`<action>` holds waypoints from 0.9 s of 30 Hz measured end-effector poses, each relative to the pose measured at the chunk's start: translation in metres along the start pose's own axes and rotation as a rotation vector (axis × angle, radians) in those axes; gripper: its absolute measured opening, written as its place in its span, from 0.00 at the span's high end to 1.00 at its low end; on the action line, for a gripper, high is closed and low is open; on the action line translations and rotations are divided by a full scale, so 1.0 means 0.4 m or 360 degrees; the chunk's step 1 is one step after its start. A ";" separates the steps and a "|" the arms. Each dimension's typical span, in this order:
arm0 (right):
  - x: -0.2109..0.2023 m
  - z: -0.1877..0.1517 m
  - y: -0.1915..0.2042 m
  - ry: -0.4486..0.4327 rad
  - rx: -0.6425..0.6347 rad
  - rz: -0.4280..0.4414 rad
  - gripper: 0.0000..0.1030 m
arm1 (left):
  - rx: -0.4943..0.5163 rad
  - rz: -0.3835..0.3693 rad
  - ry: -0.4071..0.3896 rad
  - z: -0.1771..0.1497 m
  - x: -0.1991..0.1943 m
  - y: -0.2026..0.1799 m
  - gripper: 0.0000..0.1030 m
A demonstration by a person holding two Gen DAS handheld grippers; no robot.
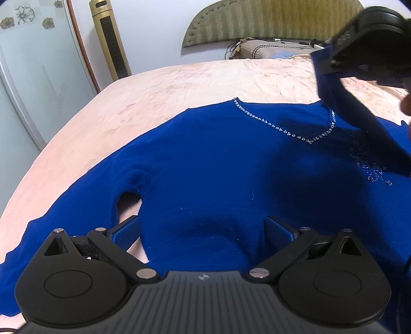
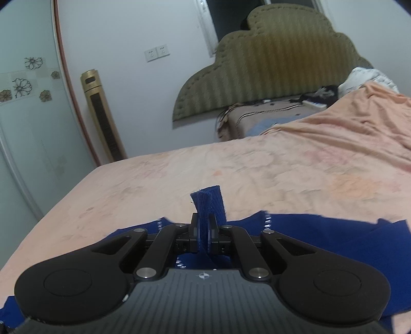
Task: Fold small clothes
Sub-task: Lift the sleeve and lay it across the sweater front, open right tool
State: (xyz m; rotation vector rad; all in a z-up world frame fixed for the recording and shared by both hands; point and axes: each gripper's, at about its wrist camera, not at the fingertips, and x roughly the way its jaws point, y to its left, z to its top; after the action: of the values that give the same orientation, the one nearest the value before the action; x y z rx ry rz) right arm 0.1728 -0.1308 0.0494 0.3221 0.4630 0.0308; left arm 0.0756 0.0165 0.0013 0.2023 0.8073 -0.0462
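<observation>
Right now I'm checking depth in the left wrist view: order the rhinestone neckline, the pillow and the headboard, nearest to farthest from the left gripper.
1. Rhinestone neckline, on the blue sweater, ahead and right of the left gripper.
2. Pillow, at the bed's far end.
3. Headboard, against the wall behind the pillow.

I note the blue sweater (image 1: 205,159): soft knit cloth, matt, slightly fuzzy nap; neckline trimmed w/ small shiny beads (image 1: 287,132). Bedsheet (image 1: 179,84): thin peach cloth, matt, creased. Left gripper (image 1: 203,231): matt black plastic arms, bright metal pivot pins, ribbed grey housing; pads look textured blue. Right gripper (image 2: 204,228): same finish. Headboard (image 2: 277,61): ribbed olive fabric, stud-edged. Door panel (image 2: 23,108): smooth, semi-gloss. Tower unit (image 2: 102,115): gold, satin sheen.
</observation>
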 end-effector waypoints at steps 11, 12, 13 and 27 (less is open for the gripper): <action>0.091 -0.049 0.115 0.0159 -0.0069 0.0132 0.92 | -0.0020 0.0041 -0.0003 -0.016 -0.008 0.035 0.00; 0.099 -0.055 0.123 0.0174 -0.0068 0.0137 0.92 | -0.0027 0.0048 -0.0006 -0.020 -0.008 0.044 0.00; 0.107 -0.061 0.131 0.0189 -0.0065 0.0141 0.92 | -0.0028 0.0050 -0.0006 -0.020 -0.009 0.047 0.00; 0.179 -0.104 0.183 0.0433 -0.0065 0.0366 0.70 | -0.0108 0.0112 0.0052 -0.038 0.007 0.108 0.00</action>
State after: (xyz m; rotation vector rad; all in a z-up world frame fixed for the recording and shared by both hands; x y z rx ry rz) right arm 0.2217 -0.0416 0.0059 0.3310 0.6919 0.3107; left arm 0.0719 0.0620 -0.0041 0.1676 0.8324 0.0505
